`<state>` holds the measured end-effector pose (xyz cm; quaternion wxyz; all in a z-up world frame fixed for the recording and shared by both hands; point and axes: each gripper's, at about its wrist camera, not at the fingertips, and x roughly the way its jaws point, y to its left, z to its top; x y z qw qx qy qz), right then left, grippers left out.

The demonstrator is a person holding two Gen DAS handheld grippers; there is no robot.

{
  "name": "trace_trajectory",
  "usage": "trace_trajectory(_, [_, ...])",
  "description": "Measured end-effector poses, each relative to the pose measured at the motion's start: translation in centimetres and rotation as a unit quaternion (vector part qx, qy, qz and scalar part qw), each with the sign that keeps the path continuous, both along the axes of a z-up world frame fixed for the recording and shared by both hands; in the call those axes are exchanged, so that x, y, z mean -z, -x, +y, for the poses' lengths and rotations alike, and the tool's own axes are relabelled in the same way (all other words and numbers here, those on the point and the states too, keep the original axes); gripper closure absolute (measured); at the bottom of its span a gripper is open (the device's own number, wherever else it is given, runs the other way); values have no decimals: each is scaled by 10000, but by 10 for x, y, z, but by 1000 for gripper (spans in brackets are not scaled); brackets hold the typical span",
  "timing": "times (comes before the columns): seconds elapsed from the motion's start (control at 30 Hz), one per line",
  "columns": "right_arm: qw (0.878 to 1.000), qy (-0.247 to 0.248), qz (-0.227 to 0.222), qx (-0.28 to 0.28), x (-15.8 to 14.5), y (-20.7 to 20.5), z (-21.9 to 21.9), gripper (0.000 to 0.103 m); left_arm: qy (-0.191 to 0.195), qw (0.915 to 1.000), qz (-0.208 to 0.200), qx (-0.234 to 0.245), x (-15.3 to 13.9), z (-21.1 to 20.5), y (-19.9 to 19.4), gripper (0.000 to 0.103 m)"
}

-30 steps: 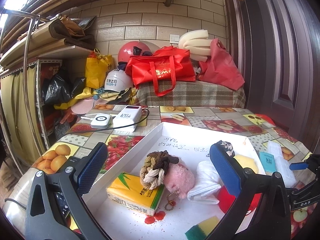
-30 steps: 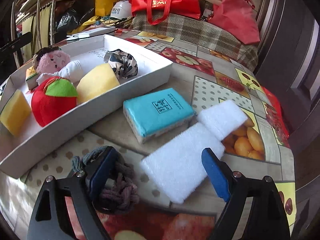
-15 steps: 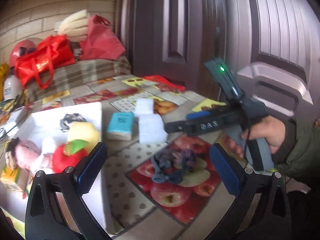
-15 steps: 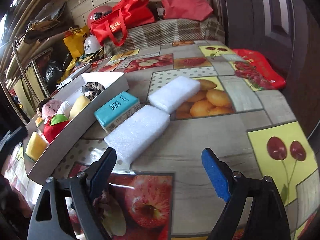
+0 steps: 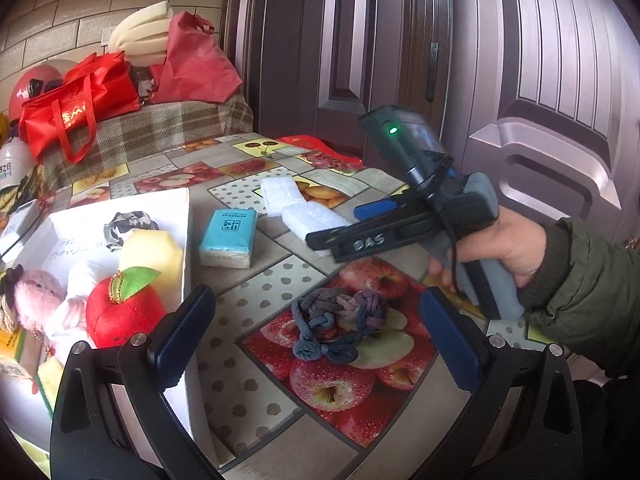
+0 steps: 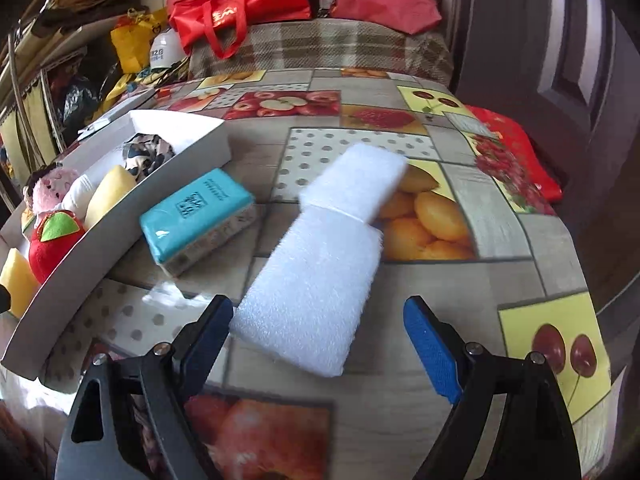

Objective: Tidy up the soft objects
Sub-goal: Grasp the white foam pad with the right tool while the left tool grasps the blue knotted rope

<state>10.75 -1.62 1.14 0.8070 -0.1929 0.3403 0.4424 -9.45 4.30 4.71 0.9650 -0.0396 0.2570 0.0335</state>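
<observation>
A white tray (image 5: 186,216) on the fruit-print table holds a red plush apple (image 5: 120,312), a yellow sponge (image 5: 150,252), a pink plush and other soft items. On the table beside it lie a teal tissue pack (image 5: 228,238), two white foam blocks (image 6: 312,288) and a grey knotted rope (image 5: 338,320). My left gripper (image 5: 316,348) is open, just short of the rope, which lies between its fingers' line of sight. My right gripper (image 6: 318,338) is open, low over the near foam block, its end between the fingers. It also shows in the left wrist view (image 5: 340,224).
Red bags (image 6: 244,4) and a plaid-covered bench (image 6: 320,48) stand beyond the table's far edge. A dark door (image 5: 360,60) is close on the right. A red cloth (image 6: 516,152) hangs at the table's right edge.
My left gripper swung from the tray to the grey rope and came closer to it. My right gripper moved forward onto the near foam block.
</observation>
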Motion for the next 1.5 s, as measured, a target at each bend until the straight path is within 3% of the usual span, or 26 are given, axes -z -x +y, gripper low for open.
trace_trajectory(0.07, [9987, -354, 369, 5, -3, -14, -23, 15, -88, 9997, 223, 50, 3, -5, -10, 0])
trace_trajectory(0.2, [9981, -487, 371, -112, -8, -15, -26, 15, -44, 9980, 625, 104, 12, -10, -33, 0])
trace_trajectory(0.4, [9997, 150, 188, -109, 5, -8, 20, 17, -55, 9935, 1132, 55, 25, -13, -54, 1])
trace_trajectory(0.47, [9998, 90, 140, -118, 3, -10, 19, 48, -86, 9915, 1294, 37, 30, -14, -59, 1])
trace_trajectory(0.6, [9989, -327, 329, 55, -2, -13, -9, 50, -232, 9880, 1524, -57, 36, -17, -68, 2])
trace_trajectory(0.67, [9962, -688, 472, 239, -6, -16, -27, 50, -253, 9860, 1647, -67, 40, -18, -74, 4])
trace_trajectory(0.7, [9944, -841, 568, 309, -6, -18, -34, 50, -249, 9844, 1742, -71, 42, -18, -78, 13])
trace_trajectory(0.73, [9925, -956, 653, 381, -7, -20, -40, 50, -190, 9834, 1802, -13, 44, -17, -81, 28])
trace_trajectory(0.77, [9909, -1051, 718, 439, -7, -20, -44, 50, -160, 9850, 1718, 10, 42, -16, -80, 40])
trace_trajectory(0.8, [9896, -1137, 745, 475, -8, -21, -47, 50, -191, 9856, 1679, -5, 41, -17, -79, 61])
trace_trajectory(0.9, [9868, -1413, 598, 523, -16, -17, -55, 50, -294, 9873, 1561, 79, 37, -22, -76, 70])
trace_trajectory(1.0, [9810, -1848, 249, 528, -28, -4, -67, 50, -404, 9915, 1232, 84, 28, -26, -66, 70])
trace_trajectory(1.17, [9651, -2541, -375, 514, -42, 25, -85, 50, -355, 9989, 300, 0, 6, -23, -35, 70])
trace_trajectory(1.3, [9621, -2653, -542, 313, -45, 43, -82, 50, -432, 9987, -135, -224, -4, -18, -18, 70])
trace_trajectory(1.5, [9623, -2638, -662, 58, -47, 61, -74, 50, -696, 9951, -452, -541, -11, -9, 2, 70])
